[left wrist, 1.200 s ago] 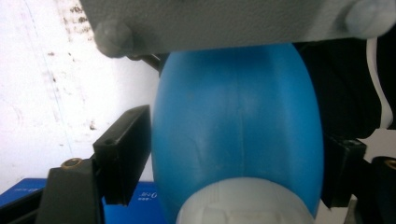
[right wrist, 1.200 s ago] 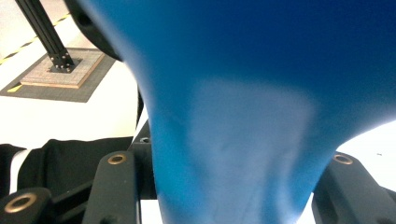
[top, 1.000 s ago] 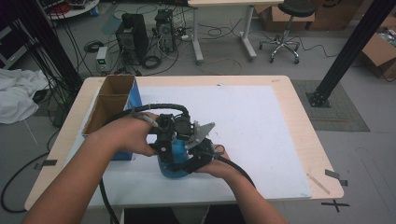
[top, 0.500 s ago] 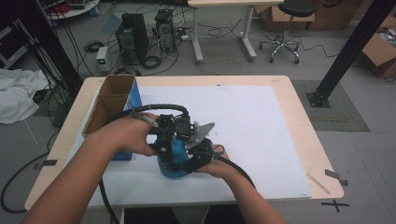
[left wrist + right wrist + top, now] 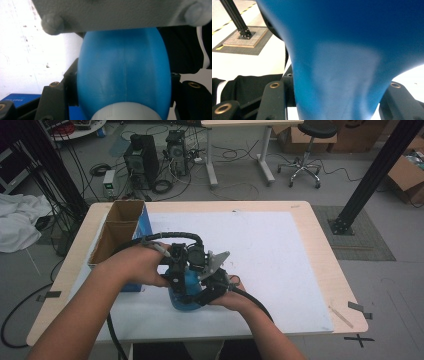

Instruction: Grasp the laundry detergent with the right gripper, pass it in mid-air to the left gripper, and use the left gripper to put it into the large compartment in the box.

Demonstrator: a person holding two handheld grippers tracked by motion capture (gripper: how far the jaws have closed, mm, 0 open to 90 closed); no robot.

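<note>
Bottle (image 5: 186, 296) in blue plastic sits at the near middle of the counter (image 5: 320, 270), on the white sheet (image 5: 270, 255) that covers most of the top, and both tools are clamped on it. In the high view the left tool (image 5: 179, 270) comes in from the left and the right tool (image 5: 207, 287) from the near right, so the two crowd together over the bottle and hide most of it; only its rounded lower body peeks out beneath them. The left tool has just been closing, and in the left gripper view (image 5: 123, 85) its black jaws press against both sides of the bottle's swollen blue body, with a pale cap or collar (image 5: 126, 112) at the bottom edge of that view (which of the two I cannot tell). The grey plate of the other tool (image 5: 120, 13) hangs across the top there. In the right gripper view (image 5: 339, 95) the jaws grip a narrower, waisted part of the bottle, which flares out wide above them.

Just left of the bottle stands an open cardboard box (image 5: 117, 232) with a blue side, reaching toward the far left corner of the counter. A black cable (image 5: 172, 237) loops over the left hand (image 5: 137, 265).
</note>
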